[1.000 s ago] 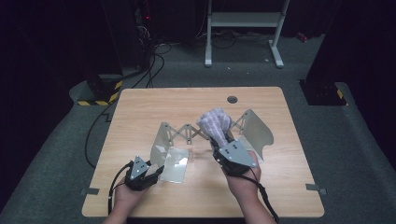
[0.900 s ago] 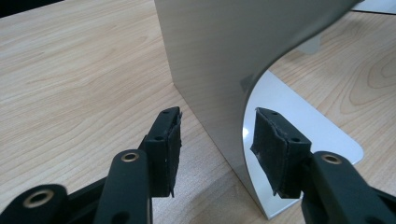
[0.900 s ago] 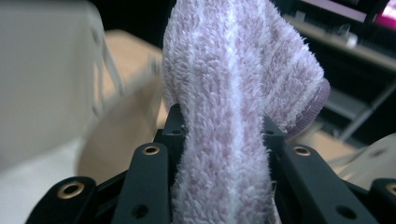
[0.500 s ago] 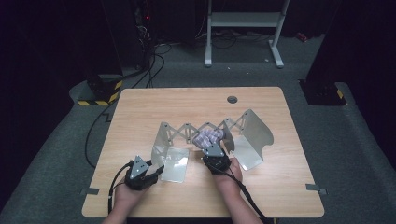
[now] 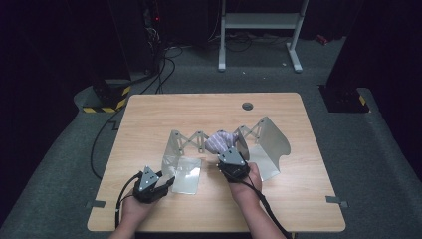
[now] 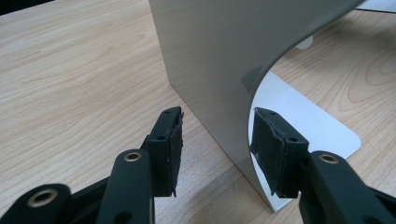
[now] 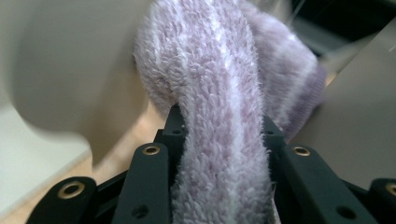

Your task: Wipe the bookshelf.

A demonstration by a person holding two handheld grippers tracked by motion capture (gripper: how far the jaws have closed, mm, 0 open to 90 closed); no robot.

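A fuzzy lilac striped sock hangs bunched between the two end plates of a folding metal rack. My right gripper is shut on it; in the right gripper view the sock rises from between the jaws of the right gripper and blocks most of what lies beyond. My left gripper sits at the rack's left plate. In the left gripper view the left gripper straddles that upright plate, with a gap showing at the left pad.
The rack's right plate curves up just right of the sock. The wooden table has a round cable hole at the back. Cables and a white stand's feet lie on the floor beyond the far edge.
My right gripper has carried the sock down and to the left, from above the rack into the gap between its plates. The left gripper has stayed where it was.
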